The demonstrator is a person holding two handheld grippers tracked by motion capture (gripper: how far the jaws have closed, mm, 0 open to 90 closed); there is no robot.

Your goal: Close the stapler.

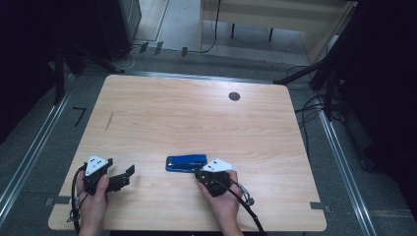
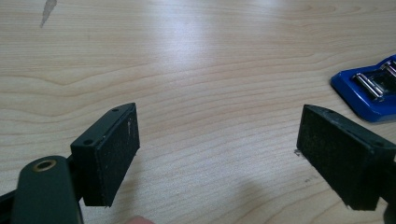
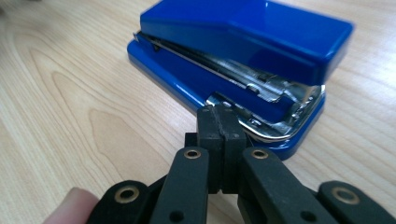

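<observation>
A blue stapler (image 1: 186, 162) lies flat on the wooden table (image 1: 196, 113), near the front middle. My right gripper (image 1: 199, 173) is at its right end. In the right gripper view the jaws are pressed together with nothing between them, and the gripper (image 3: 217, 116) has its tips against the metal hinge end of the stapler (image 3: 243, 60). My left gripper (image 1: 123, 177) rests near the table's front left, apart from the stapler. It (image 2: 219, 154) stands wide open over bare wood, with the stapler's end (image 2: 369, 91) off to its right.
A round dark cable hole (image 1: 234, 96) sits at the table's back right. A thin dark streak (image 1: 109, 121) marks the wood on the left. Cables (image 1: 310, 110) and dark stands surround the table on the floor.
</observation>
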